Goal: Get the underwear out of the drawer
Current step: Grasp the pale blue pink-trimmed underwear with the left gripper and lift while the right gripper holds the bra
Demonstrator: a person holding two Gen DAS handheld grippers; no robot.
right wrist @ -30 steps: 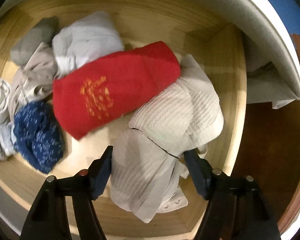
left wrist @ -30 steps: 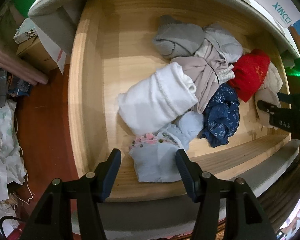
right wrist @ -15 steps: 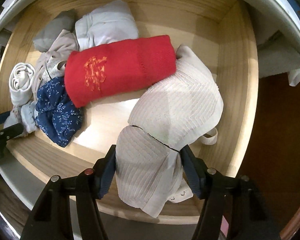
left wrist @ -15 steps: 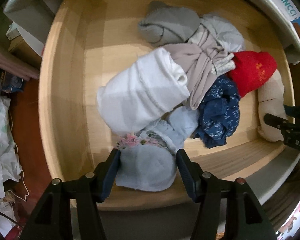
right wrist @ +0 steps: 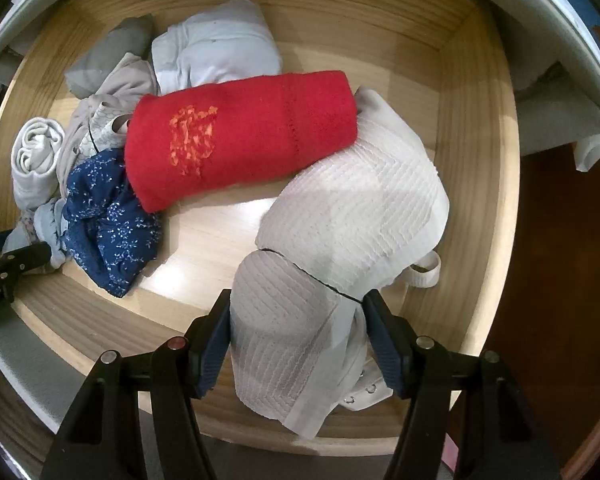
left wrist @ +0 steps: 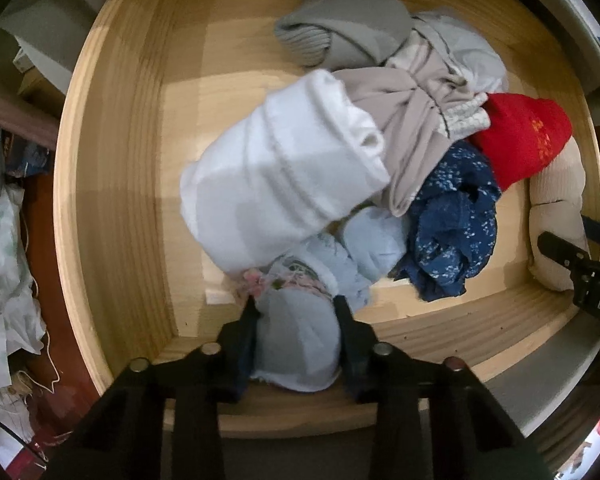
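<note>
- Wooden drawer (left wrist: 116, 184) holds rolled garments.
- Left gripper (left wrist: 296, 332) jaws closing, pads pressing the blue underwear (left wrist: 296, 344) between them.
- Right gripper (right wrist: 300, 336) jaws clamp the cream bra (right wrist: 340, 240).

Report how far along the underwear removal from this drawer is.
Done: nothing visibly removed; every piece shown lies inside the wooden drawer. In hand: the left tongs are closing on the light blue piece; the right tongs straddle the cream ribbed bra. Left: lifting both out, then the red roll, navy floral piece, white roll and grey items.
</note>
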